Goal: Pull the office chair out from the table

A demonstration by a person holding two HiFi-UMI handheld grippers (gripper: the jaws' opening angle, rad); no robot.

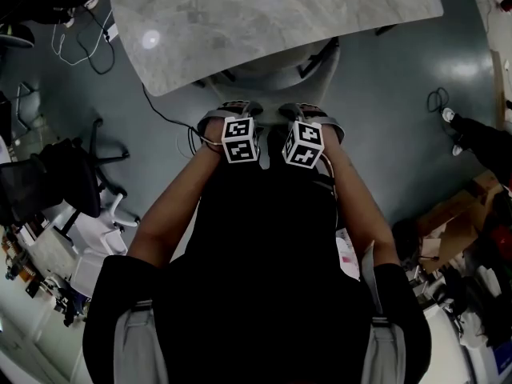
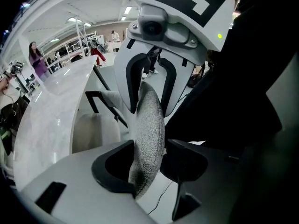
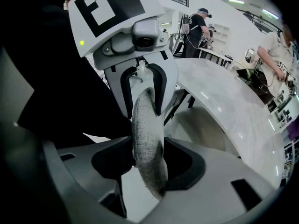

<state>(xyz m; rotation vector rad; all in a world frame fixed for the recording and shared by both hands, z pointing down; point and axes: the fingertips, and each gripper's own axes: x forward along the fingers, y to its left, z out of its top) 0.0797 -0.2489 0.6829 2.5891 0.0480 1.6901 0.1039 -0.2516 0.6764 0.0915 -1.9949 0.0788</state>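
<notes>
The office chair (image 1: 268,66) is pale, with a grey fabric backrest, and stands tucked at the near edge of the marble table (image 1: 264,14). Both grippers clamp the backrest's top edge side by side. In the left gripper view my left gripper (image 2: 148,160) is shut on the grey fabric edge (image 2: 150,129), with the other gripper's marker cube just beyond. In the right gripper view my right gripper (image 3: 148,160) is shut on the same edge (image 3: 145,134). In the head view the left gripper (image 1: 232,117) and right gripper (image 1: 308,117) sit close together; my arms and dark torso hide the backrest.
A black chair (image 1: 48,182) stands at the left, with cables (image 1: 88,42) on the dark floor behind it. Cardboard boxes (image 1: 456,214) and clutter lie at the right, near a person's foot (image 1: 452,118). People stand far off beyond the table (image 3: 224,106).
</notes>
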